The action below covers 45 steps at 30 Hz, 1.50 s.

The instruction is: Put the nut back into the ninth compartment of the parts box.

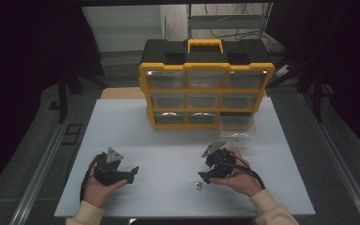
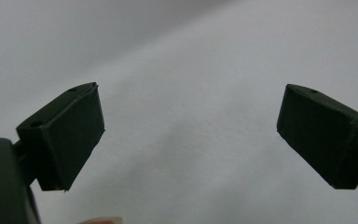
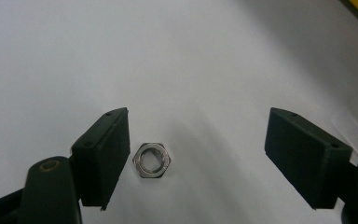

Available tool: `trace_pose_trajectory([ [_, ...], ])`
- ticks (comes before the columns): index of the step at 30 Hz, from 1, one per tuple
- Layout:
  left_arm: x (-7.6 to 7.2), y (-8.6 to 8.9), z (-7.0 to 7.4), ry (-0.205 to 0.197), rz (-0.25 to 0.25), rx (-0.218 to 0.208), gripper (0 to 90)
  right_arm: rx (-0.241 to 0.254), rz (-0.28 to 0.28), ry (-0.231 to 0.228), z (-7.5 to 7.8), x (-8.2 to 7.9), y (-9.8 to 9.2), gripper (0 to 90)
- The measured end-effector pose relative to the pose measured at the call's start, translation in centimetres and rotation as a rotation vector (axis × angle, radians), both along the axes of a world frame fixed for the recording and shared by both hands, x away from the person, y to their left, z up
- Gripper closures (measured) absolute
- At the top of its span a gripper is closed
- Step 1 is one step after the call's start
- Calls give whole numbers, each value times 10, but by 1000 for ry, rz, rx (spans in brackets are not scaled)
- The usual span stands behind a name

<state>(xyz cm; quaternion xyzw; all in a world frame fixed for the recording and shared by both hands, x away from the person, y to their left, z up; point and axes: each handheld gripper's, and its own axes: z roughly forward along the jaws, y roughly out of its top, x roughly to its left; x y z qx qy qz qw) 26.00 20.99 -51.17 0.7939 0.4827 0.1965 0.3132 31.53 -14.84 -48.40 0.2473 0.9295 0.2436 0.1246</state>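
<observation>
A small silver hex nut point(image 1: 198, 185) point(image 3: 152, 160) lies flat on the white tabletop point(image 1: 168, 145) near the front edge. My right gripper point(image 1: 205, 177) point(image 3: 198, 158) hovers low over it with its jaws wide apart. The nut sits between them, close to the jaw on the left of the right gripper view, and neither pad presses on it. My left gripper point(image 1: 132, 172) point(image 2: 191, 135) rests at the front left, open, with only bare white surface between its jaws.
A yellow-and-black drawer organizer point(image 1: 206, 89) with clear drawers stands at the back of the table. Its bottom-right clear drawer point(image 1: 236, 130) is pulled out toward me, just beyond my right gripper. Metal rails run along both sides of the table.
</observation>
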Motion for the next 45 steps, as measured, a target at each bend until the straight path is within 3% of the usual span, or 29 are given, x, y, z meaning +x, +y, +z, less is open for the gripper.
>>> trace_pose_trajectory([
  [12,0,0,0,1,0,2,79,-60,-5,21,-13,2,3,282],
  [26,0,0,-1,0,0,3,80,-48,29,48,-13,0,3,340],
  [36,0,0,-1,1,0,5,81,-83,65,71,-19,-2,5,379],
  [45,0,1,-1,3,0,4,81,-88,96,98,-21,-2,5,534],
])
